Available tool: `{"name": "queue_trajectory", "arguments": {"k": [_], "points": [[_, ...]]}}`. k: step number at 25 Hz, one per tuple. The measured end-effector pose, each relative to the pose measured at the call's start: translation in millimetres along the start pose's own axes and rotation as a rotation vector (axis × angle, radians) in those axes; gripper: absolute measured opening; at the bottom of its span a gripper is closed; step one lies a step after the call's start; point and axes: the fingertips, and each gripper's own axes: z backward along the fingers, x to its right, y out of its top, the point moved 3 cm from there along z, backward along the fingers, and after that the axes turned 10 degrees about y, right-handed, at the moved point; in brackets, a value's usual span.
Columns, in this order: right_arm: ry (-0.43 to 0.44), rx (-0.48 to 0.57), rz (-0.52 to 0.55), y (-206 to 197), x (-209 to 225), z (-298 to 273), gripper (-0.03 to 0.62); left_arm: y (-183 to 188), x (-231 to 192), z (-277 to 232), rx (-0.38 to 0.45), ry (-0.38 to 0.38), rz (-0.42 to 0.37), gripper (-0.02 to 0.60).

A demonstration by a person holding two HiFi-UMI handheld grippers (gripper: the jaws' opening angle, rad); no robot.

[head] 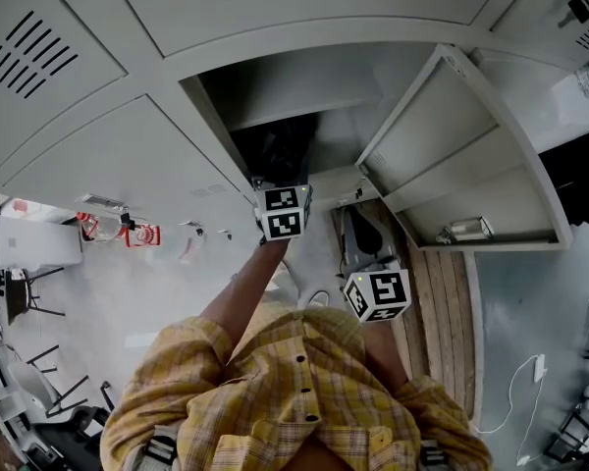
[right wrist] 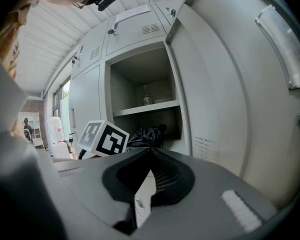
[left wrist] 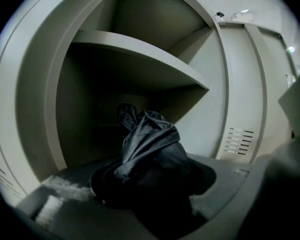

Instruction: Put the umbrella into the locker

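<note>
**We hold the umbrella (left wrist: pixel 150 149) in the lower compartment of the locker (left wrist: pixel 35 109), with the left gripper (left wrist: pixel 155 189) clamped on it.**

It is a crumpled bundle of black, faintly glossy fabric. It fills the gap between the left jaws and pokes toward twelve o'clock under the flat grey metal shelf (left wrist: pixel 140 59). Only the right gripper view shows a small container (right wrist: pixel 147 100) on that shelf, and the right gripper (right wrist: pixel 152 151) with its ribbed jaws together, empty. Our head view adds the door (head: pixel 452 155), swung to three o'clock.

Smooth matt painted-metal locker (left wrist: pixel 240 84), crinkled slightly glossy cloth umbrella (left wrist: pixel 150 154), wood-plank floor (head: pixel 442 312)
</note>
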Motion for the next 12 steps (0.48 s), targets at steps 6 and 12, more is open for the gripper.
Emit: {"name": "queue_trajectory", "arguments": {"k": [6,12], "points": [[0.002,-0.005,0.001,-2.2,-1.1,0.5,-0.002,-3.2,-2.3,-12.6,-0.037,0.021,-0.002,0.241],[0.014,-0.007,0.005,-2.4,-5.9,-1.0,-0.002,-9.9,-3.1,-25.0,-0.084,0.044,0.013,0.244]]}}
